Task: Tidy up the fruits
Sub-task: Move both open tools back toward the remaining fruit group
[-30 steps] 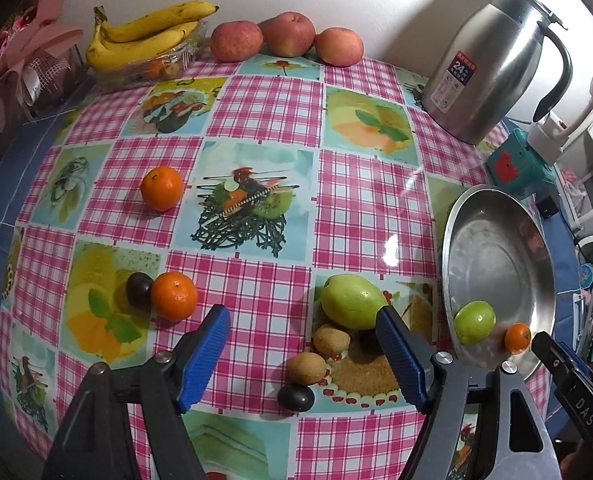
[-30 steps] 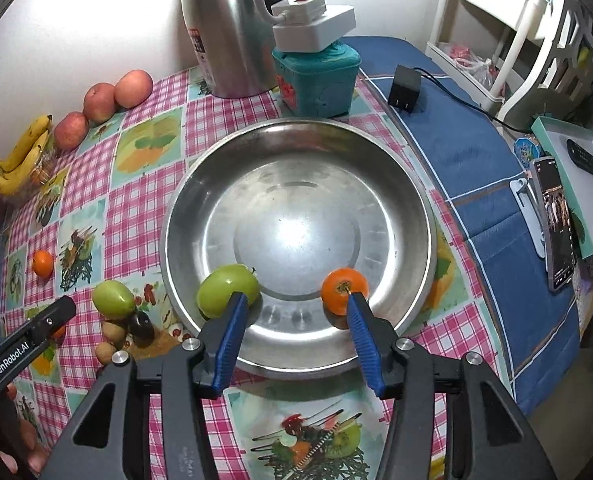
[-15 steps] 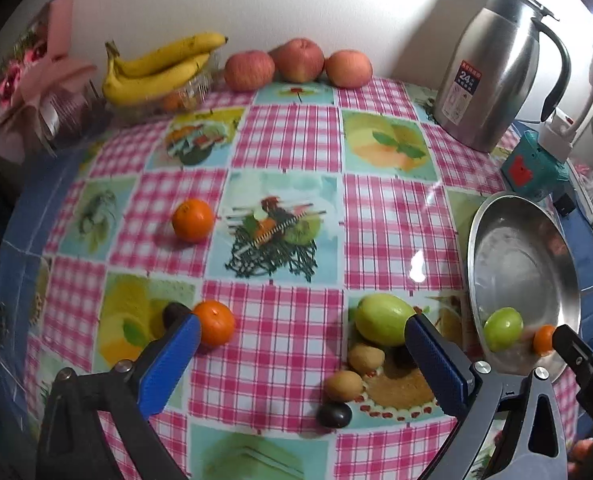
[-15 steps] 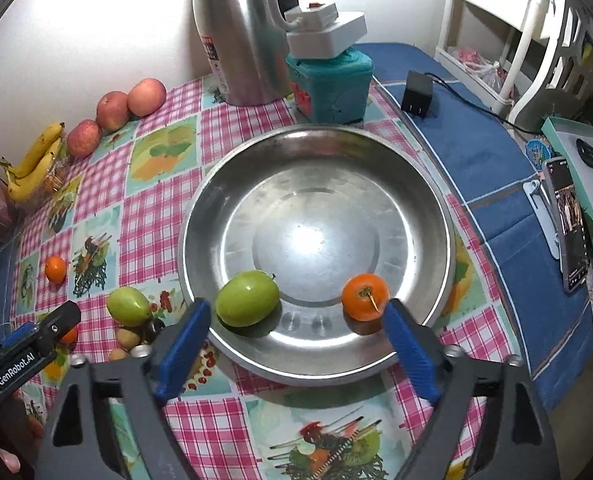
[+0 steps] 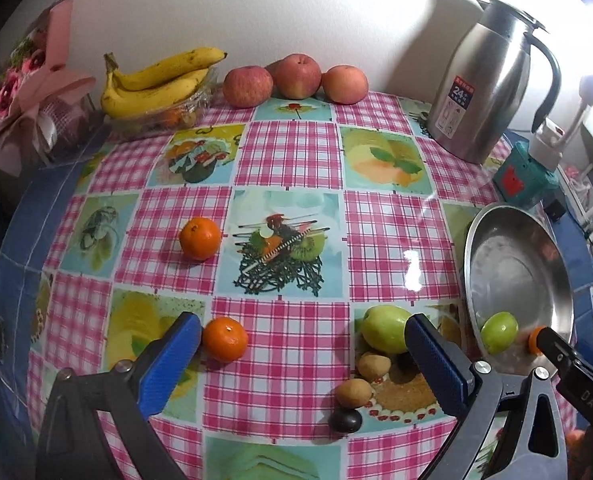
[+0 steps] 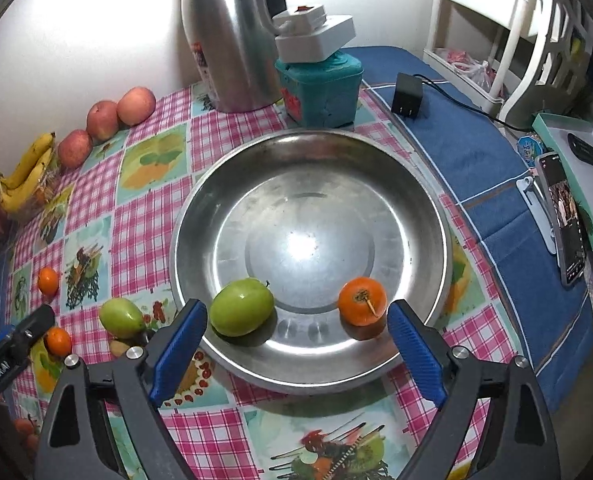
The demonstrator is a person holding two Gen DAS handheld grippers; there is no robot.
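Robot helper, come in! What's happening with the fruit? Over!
Both grippers open, empty. Green fruit and orange one in bowl. Tangerine by left fingers; nothing blocking.

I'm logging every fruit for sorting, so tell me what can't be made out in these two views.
- Left wrist view: the dark fruit behind the kiwis is mostly hidden by the left gripper finger.
- Left wrist view: contents of the clear container under the bananas are blurred by plastic.
- Right wrist view: the small brown fruit by the steel bowl is cut off by the right gripper.

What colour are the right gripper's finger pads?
Blue, ribbed pads on black arms; clearest in the right wrist view.
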